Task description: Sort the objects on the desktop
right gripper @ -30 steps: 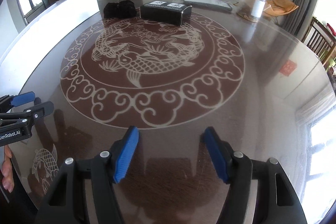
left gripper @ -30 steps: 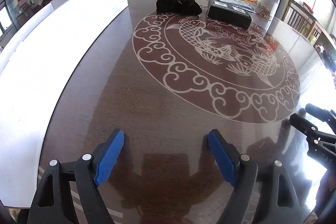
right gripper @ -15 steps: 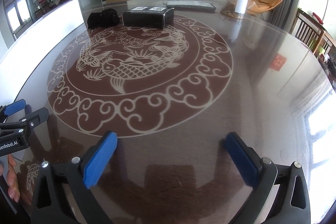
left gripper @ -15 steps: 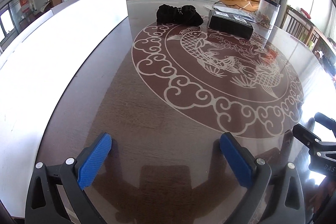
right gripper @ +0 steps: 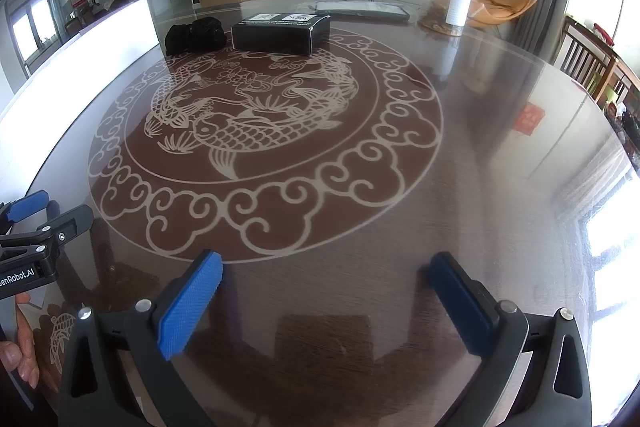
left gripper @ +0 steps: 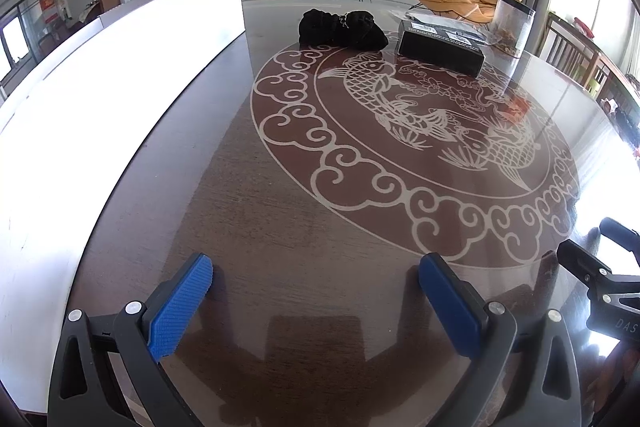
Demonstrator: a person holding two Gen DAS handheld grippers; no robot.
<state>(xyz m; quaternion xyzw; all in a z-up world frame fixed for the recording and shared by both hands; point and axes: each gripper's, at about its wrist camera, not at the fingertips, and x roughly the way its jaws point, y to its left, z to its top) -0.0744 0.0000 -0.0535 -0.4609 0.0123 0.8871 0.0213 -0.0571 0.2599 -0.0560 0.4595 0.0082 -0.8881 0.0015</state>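
A black cloth bundle (left gripper: 342, 29) and a black box (left gripper: 440, 47) lie at the far end of the dark round table (left gripper: 304, 227); both also show in the right wrist view, the bundle (right gripper: 195, 35) left of the box (right gripper: 281, 33). A clear canister (right gripper: 448, 1) and a flat packet (right gripper: 362, 10) stand behind them. My left gripper (left gripper: 316, 281) is open and empty above the near table edge. My right gripper (right gripper: 326, 277) is open and empty, to the right of the left one. Each gripper shows at the edge of the other's view.
The table carries a pale fish and cloud inlay (right gripper: 256, 131). A white wall or panel (left gripper: 100, 99) runs along the left side. Wooden chairs (right gripper: 592, 67) stand at the right. A TV, plants and orange chairs are in the far room.
Both grippers opened wider from a narrower gap. Both views tilted up slightly and the far objects sit a little lower in the frames.
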